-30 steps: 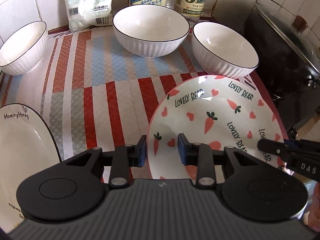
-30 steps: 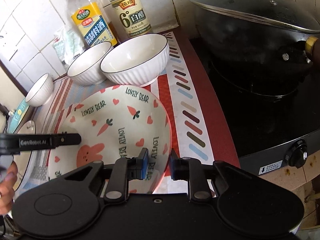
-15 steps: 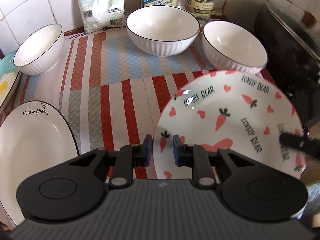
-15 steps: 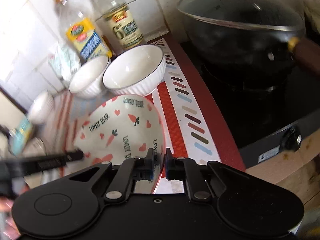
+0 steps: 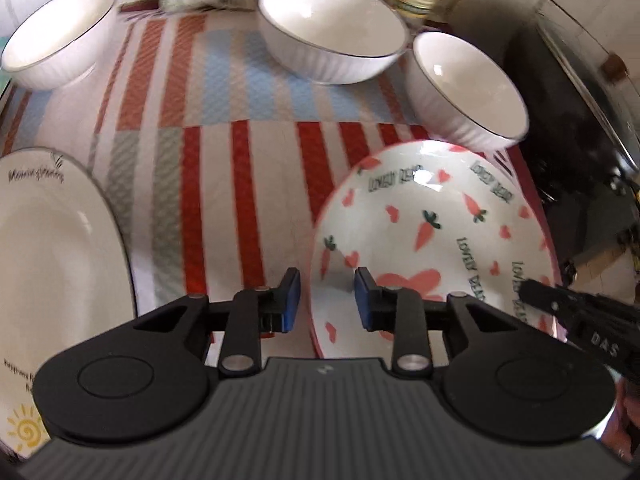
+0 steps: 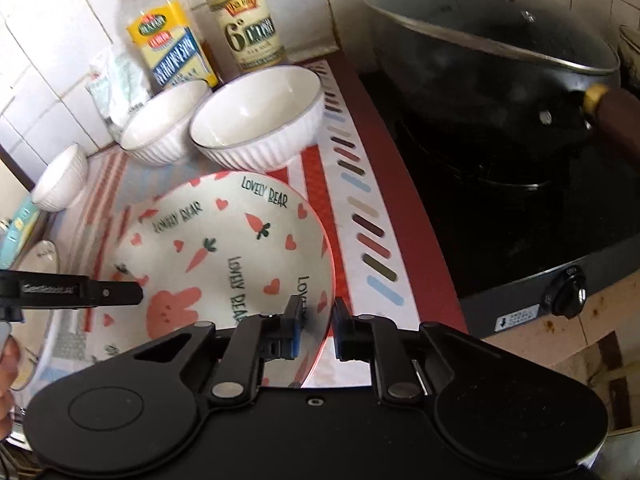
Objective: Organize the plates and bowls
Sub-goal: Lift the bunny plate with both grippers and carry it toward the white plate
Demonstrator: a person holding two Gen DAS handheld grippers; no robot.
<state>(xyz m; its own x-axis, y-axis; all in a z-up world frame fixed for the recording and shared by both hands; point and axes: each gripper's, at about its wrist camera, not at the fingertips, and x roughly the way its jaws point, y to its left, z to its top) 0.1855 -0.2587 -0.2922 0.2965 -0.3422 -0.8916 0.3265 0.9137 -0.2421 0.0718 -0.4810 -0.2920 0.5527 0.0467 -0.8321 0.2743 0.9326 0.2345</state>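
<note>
**Carrot plate straddled at both rims**

Carrot plate (image 5: 432, 236), printed "LOVELY BEAR", sits on the striped mat (image 5: 224, 200) at the near right of the counter, just left of the black cooktop (image 6: 520, 240).

L gripper (image 5: 327, 300): jaws opening, spread w/ gap; plate's left rim between them, pads not pressing.

R gripper (image 6: 316, 328): jaws opening, narrow gap; plate's right rim between them, contact cannot be told.

Three white ribbed bowls stand farther back: left bowl (image 5: 56, 36), middle bowl (image 5: 332, 28), right bowl (image 5: 468, 88), close to the plate's far rim. White oval plate (image 5: 52, 264) lies near left. Two bottles (image 6: 248, 24) stand vs. tiled wall.
</note>
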